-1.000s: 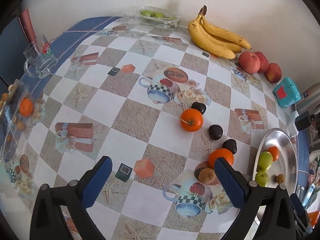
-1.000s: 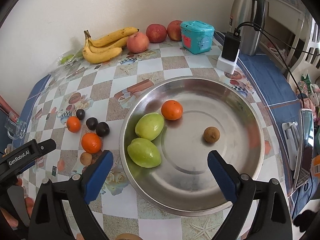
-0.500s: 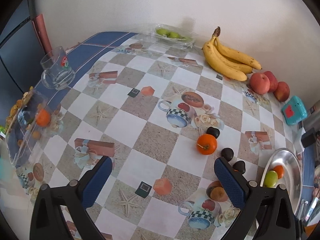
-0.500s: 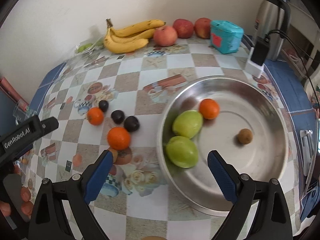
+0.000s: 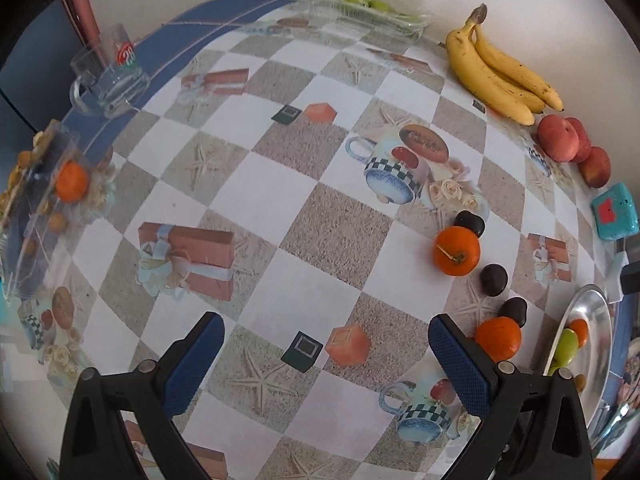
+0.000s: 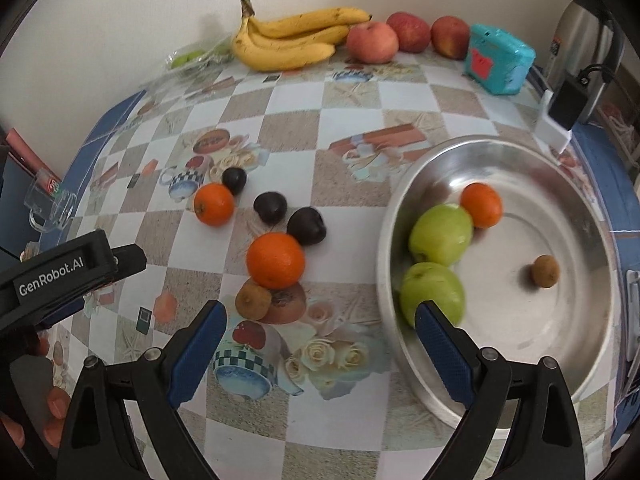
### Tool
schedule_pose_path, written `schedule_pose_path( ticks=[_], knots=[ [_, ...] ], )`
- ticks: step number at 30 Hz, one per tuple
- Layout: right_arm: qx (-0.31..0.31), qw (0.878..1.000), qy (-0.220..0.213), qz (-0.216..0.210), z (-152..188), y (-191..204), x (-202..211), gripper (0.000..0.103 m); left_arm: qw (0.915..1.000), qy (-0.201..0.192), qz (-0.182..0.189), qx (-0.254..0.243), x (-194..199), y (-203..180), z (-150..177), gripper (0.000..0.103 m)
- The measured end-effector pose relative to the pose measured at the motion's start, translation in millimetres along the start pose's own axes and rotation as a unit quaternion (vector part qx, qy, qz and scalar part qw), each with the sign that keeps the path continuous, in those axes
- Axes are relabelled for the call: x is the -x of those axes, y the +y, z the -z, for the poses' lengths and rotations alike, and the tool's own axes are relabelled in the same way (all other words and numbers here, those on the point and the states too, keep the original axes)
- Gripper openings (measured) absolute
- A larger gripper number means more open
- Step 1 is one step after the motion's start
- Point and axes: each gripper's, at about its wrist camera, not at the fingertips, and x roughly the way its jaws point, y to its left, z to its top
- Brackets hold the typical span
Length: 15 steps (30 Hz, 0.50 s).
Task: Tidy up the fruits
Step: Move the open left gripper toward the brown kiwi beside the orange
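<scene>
On the checked tablecloth lie two oranges point(image 6: 275, 260) point(image 6: 213, 204), three dark plums point(image 6: 270, 207) and a brown kiwi point(image 6: 252, 300). To their right, a steel bowl point(image 6: 540, 340) holds two green apples point(image 6: 440, 234), an orange point(image 6: 481, 205) and a small brown fruit point(image 6: 545, 271). My right gripper point(image 6: 318, 316) is open and empty, hovering between the kiwi and the bowl's left rim. My left gripper point(image 5: 324, 324) is also open and empty above the cloth, with the nearer orange point(image 5: 498, 338) just beyond its right finger.
Bananas point(image 6: 292, 42), red apples point(image 6: 372, 42) and a teal box point(image 6: 498, 60) line the back wall. A kettle and charger point(image 6: 564, 108) stand at back right. At the left are a glass mug point(image 5: 108, 80) and a clear plastic box point(image 5: 44, 184). The left tool's black body point(image 6: 68, 272) shows beside a hand.
My right gripper has shifted left, from over the bowl to the edge of the loose fruit. My left gripper pulled back, then came closer to the table again.
</scene>
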Motion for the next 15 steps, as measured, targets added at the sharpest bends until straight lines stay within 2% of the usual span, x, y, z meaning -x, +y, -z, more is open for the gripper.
schedule_pose_path(
  ticks=[6,11,15],
  knots=[
    [0.018,1.000,0.009,0.007,0.4,12.1,-9.0,0.096,0.9998,0.015,0.011,-0.005,-7.9,-3.2,-0.7,0.103],
    [0.024,1.000,0.007,0.002,0.1,14.1,-6.1,0.096,0.9995,0.010,0.027,-0.011,-9.1,-9.4,-1.8,0.103],
    [0.027,0.999,-0.002,0.018,-0.4,8.6,0.1,0.096,0.9994,0.007,0.020,-0.028,-10.6,-17.2,-0.4,0.103]
  ],
)
